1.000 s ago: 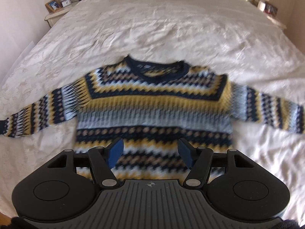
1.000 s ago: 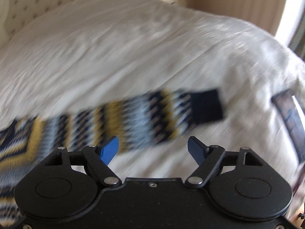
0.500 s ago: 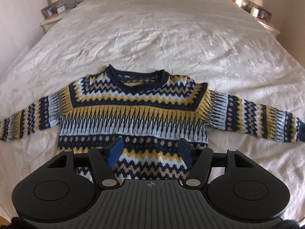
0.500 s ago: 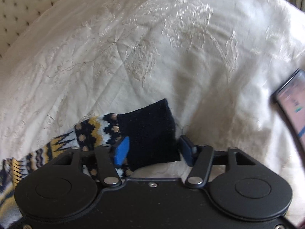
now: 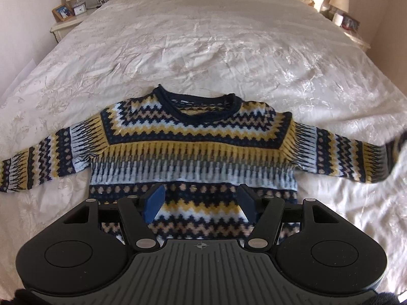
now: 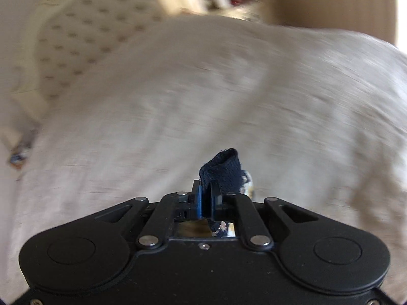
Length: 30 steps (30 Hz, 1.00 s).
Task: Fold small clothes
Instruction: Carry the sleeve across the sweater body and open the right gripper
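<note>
A small knit sweater [image 5: 195,142] with navy, yellow and pale blue zigzag bands lies flat, front up, on the white bed [image 5: 203,38], both sleeves spread out. My left gripper [image 5: 201,199] is open and empty, hovering over the sweater's hem. My right gripper [image 6: 208,195] is shut on the navy cuff [image 6: 223,169] of the right sleeve, which sticks up between its pads. In the left wrist view the right sleeve's end [image 5: 396,152] is blurred and lifted at the frame edge.
A nightstand [image 5: 68,23] with a lamp, photo frame and clock stands at the bed's far left. Another nightstand [image 5: 348,25] with a lamp stands at the far right. A tufted headboard [image 6: 84,35] shows in the right wrist view.
My right gripper closed on the sleeve cuff and lifted it off the bed; its view now swings and blurs. My left gripper drew back a little from the sweater, still open.
</note>
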### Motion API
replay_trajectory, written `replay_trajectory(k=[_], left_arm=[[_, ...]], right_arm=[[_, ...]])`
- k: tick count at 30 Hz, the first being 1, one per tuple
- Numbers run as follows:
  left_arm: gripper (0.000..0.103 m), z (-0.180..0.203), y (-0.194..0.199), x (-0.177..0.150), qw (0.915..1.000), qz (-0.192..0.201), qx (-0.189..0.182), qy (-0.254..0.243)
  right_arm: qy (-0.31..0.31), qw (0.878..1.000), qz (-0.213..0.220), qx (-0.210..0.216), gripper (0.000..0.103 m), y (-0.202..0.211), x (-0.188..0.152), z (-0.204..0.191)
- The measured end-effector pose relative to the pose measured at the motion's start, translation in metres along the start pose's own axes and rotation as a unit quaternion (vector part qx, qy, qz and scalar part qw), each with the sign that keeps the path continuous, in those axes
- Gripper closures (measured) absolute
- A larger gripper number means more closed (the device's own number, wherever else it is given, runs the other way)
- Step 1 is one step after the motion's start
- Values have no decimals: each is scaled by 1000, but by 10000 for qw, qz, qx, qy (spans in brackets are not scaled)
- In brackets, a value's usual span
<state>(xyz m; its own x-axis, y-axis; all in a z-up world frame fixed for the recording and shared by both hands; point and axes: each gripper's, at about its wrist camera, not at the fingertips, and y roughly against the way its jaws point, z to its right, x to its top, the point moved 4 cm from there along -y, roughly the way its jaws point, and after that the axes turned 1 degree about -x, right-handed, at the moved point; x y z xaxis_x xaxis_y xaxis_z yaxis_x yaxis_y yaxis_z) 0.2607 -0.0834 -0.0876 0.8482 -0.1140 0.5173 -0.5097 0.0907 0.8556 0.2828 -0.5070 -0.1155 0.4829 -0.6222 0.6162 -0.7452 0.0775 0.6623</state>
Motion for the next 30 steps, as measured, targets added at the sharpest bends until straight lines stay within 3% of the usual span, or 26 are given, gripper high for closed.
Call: replay_trajectory(k=[4, 7, 10, 14, 18, 21, 27, 30], left_arm=[[41, -43, -1, -1, 9999, 16, -155, -52], [41, -82, 2, -1, 9999, 135, -37, -98], [41, -124, 2, 0, 9998, 164, 132, -2], [41, -180, 0, -2, 9993, 92, 314, 188], [41, -227, -6, -7, 9980, -5, 526, 363], [41, -252, -9, -11, 9967, -84, 640, 502], [41, -284, -21, -15, 9948, -238, 648, 754], [41, -289, -29, -12, 9945, -292, 538, 845]], right_arm=[[441, 9963, 109, 734, 90, 20, -7, -128], [706, 9872, 12, 1429, 90, 25, -32, -232], [970, 9758, -314, 1937, 90, 10, -74, -325], [1279, 9623, -1059, 2153, 90, -43, -150, -421], [1712, 9538, -1701, 1791, 90, -104, -226, -469], [1888, 9484, -2018, 1557, 90, -128, -270, -480], [2004, 9382, -2198, 1770, 79, -123, -309, -481], [2104, 9354, -2154, 1852, 61, -112, -310, -477]])
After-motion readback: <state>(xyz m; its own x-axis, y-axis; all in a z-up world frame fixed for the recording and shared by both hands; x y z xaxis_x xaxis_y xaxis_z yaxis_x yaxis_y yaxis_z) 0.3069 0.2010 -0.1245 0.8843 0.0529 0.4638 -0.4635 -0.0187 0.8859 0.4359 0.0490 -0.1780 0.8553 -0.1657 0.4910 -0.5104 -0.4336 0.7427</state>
